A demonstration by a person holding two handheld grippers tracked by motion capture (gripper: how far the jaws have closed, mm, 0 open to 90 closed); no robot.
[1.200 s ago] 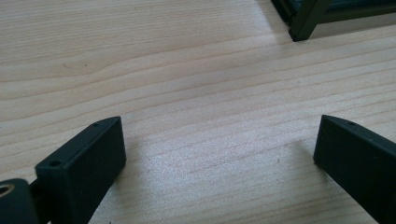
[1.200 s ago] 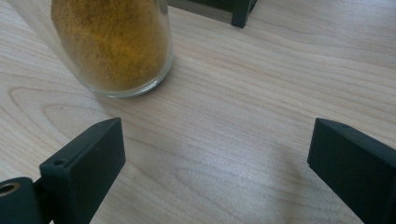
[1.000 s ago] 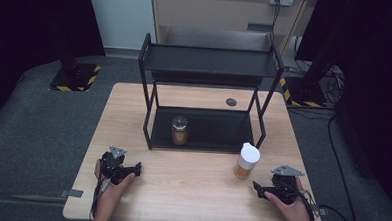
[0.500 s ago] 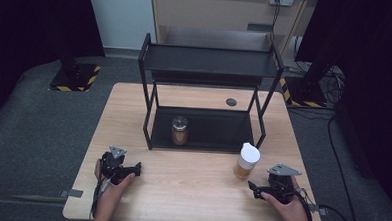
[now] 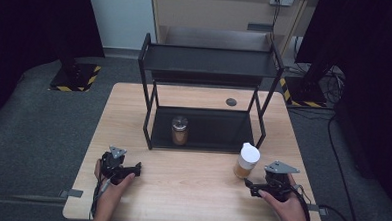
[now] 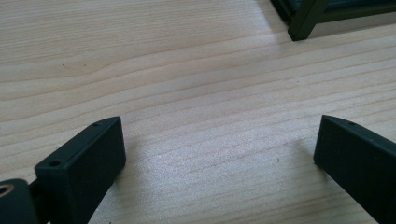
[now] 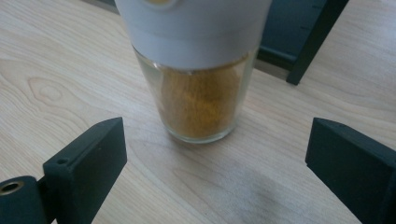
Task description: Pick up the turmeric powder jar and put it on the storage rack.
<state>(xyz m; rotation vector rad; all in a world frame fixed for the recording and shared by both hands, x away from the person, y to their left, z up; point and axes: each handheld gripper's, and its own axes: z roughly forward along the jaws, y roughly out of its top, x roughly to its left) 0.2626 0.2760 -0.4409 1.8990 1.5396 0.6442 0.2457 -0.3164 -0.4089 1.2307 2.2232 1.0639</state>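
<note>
A glass jar with a white lid (image 5: 246, 161) holds orange-brown powder and stands on the wooden table (image 5: 190, 200), just outside the rack's front right leg. My right gripper (image 5: 247, 184) is open and points at it from close by; in the right gripper view the jar (image 7: 198, 74) stands just ahead of the spread jaws, not between them. A second jar with a dark lid (image 5: 179, 130) sits on the bottom shelf of the black rack (image 5: 206, 61). My left gripper (image 5: 137, 169) rests open near the table's front left, over bare wood (image 6: 215, 154).
The two-tier black metal rack takes up the middle and back of the table; one of its legs (image 6: 306, 21) is ahead of the left gripper. A small dark round disc (image 5: 231, 102) lies behind the rack. Dark floor surrounds the table.
My right gripper has moved left and slightly forward toward the white-lidded jar. The left gripper and both jars have stayed put.
</note>
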